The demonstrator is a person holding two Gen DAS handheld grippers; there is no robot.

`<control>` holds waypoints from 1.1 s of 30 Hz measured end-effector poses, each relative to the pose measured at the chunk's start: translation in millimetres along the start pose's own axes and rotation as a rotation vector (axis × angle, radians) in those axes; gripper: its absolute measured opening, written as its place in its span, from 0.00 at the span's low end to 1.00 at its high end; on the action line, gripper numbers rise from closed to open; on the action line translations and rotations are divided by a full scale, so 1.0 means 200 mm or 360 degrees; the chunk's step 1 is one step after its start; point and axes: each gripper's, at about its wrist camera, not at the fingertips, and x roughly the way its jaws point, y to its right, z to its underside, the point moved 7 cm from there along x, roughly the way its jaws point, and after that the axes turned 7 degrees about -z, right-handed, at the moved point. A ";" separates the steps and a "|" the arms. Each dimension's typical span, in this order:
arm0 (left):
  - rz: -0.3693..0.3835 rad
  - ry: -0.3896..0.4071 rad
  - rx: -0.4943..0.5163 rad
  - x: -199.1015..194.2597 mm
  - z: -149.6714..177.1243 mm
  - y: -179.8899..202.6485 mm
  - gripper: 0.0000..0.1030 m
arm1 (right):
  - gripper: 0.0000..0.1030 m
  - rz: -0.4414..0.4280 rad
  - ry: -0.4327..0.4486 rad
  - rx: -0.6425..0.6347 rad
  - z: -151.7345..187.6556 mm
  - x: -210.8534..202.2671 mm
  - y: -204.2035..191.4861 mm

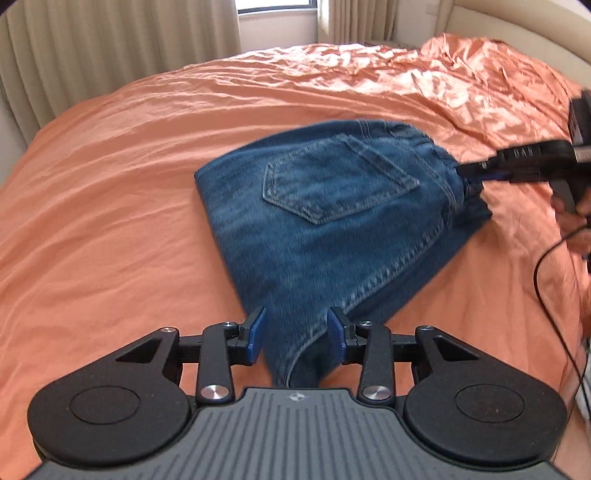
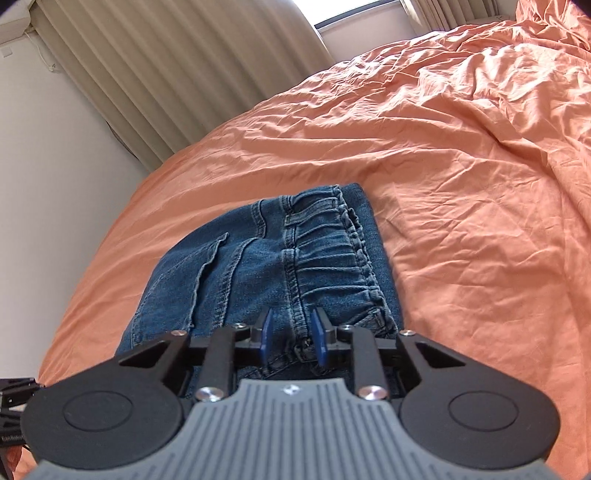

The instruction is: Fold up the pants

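Note:
Folded blue jeans (image 1: 332, 214) lie on the orange bed, back pocket up. My left gripper (image 1: 297, 332) has its jaws around the near corner of the jeans, with denim filling the gap between the blue pads. My right gripper (image 2: 293, 338) holds the elastic waistband (image 2: 332, 266) of the jeans (image 2: 240, 273), with the band between its pads. In the left wrist view the right gripper (image 1: 471, 173) comes in from the right edge, pinching the waistband.
The orange bedsheet (image 1: 147, 184) covers the whole bed, crumpled toward the headboard (image 1: 517, 33) at the far right. Beige curtains (image 2: 166, 74) and a window stand beyond the bed. A black cable (image 1: 546, 280) hangs at the right edge.

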 end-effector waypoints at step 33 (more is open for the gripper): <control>-0.0298 -0.0248 0.0226 0.22 0.21 0.06 0.14 | 0.06 -0.0006 -0.0155 0.0223 0.09 0.11 0.15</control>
